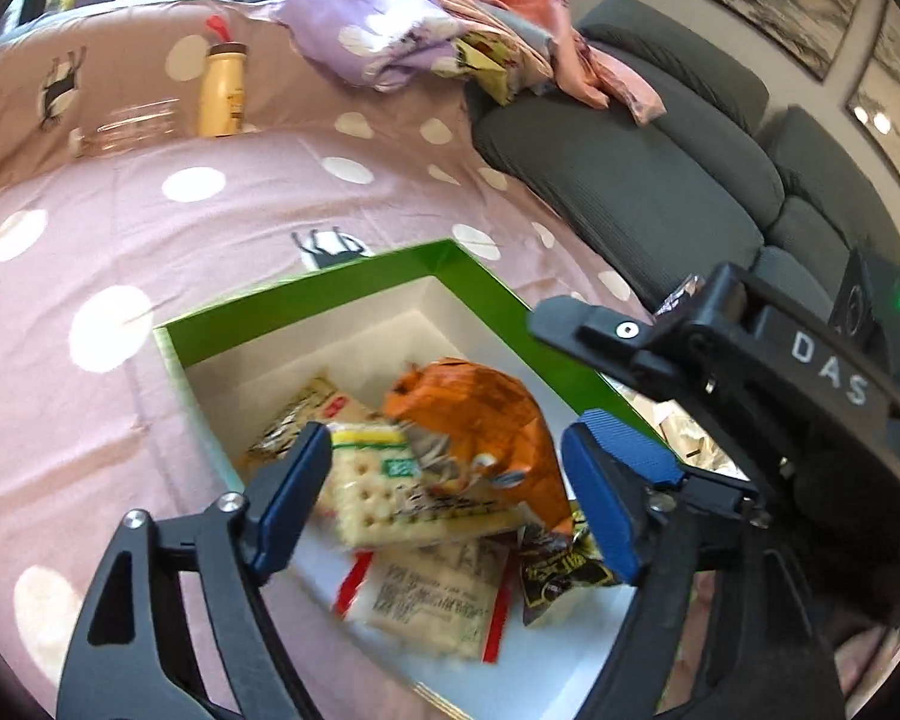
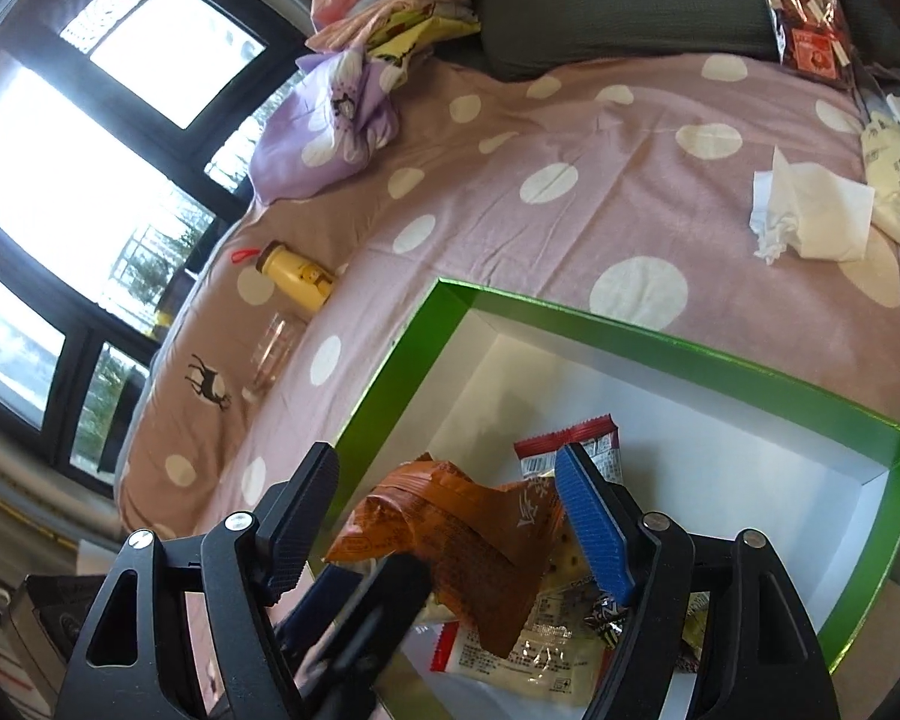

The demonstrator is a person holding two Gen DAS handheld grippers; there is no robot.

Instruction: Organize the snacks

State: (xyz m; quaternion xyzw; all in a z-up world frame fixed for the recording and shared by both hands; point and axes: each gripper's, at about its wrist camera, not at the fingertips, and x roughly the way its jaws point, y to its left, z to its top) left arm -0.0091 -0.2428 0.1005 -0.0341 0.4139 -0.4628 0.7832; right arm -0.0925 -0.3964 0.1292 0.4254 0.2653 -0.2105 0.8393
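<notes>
A green box with a white inside (image 1: 306, 294) (image 2: 660, 336) lies on a pink dotted cloth. It holds an orange packet (image 1: 480, 414) (image 2: 450, 534), a cracker packet (image 1: 378, 486), a white packet with red ends (image 1: 426, 600) (image 2: 522, 654) and a black-and-yellow packet (image 1: 558, 576). My left gripper (image 1: 447, 450) is open over the box; the blurred cracker and orange packets show between its blue pads, unpinched. My right gripper (image 2: 447, 462) is open above the orange packet. Its black body (image 1: 810, 372) hangs over the box's right wall.
A yellow bottle (image 1: 222, 90) (image 2: 297, 279) and a clear jar (image 1: 132, 126) (image 2: 270, 354) sit on the far cloth. Crumpled tissues (image 2: 810, 210) and a red packet (image 2: 810, 30) lie beyond the box. A grey sofa (image 1: 630, 168) and bundled cloths (image 1: 378, 42) border the cloth.
</notes>
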